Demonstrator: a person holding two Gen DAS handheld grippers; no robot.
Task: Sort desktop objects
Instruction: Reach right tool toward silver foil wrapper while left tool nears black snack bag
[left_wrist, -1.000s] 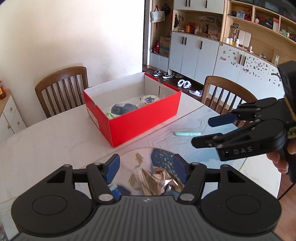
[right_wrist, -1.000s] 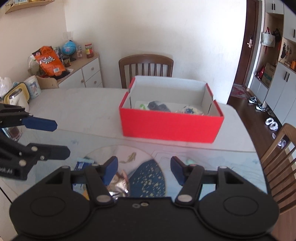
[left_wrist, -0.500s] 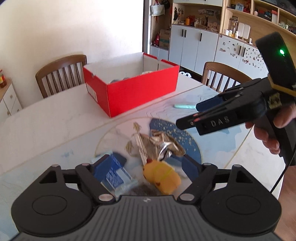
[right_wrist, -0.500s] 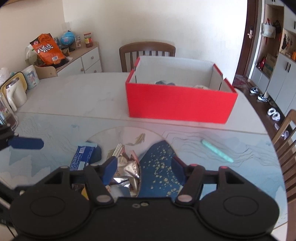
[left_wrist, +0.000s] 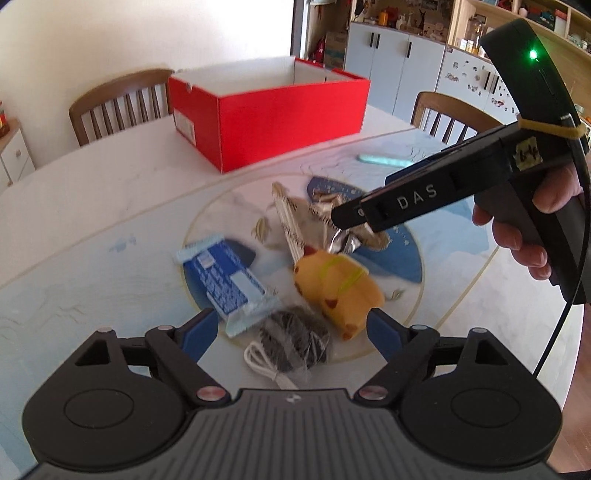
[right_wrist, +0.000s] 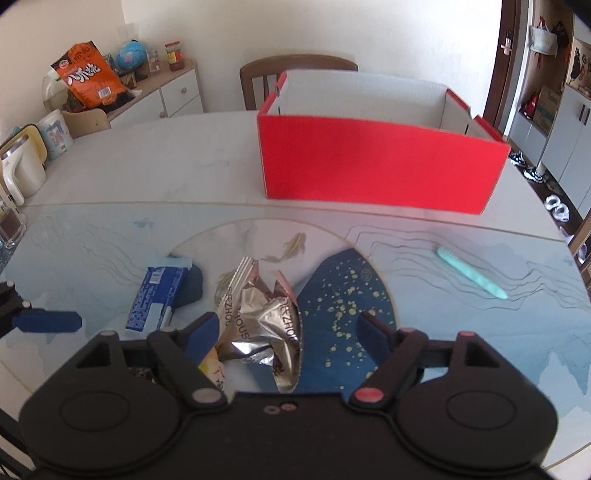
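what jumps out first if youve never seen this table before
The big red box at the far side of the table grabs the eye first. Nearer, a clutter lies together: a crumpled foil wrapper, a blue snack pack and a yellow toy, with a mint pen alone to the right.

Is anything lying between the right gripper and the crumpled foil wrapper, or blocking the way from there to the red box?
Nothing visible. The right gripper is open, the foil wrapper directly between its fingers. From there to the red box only bare table shows.
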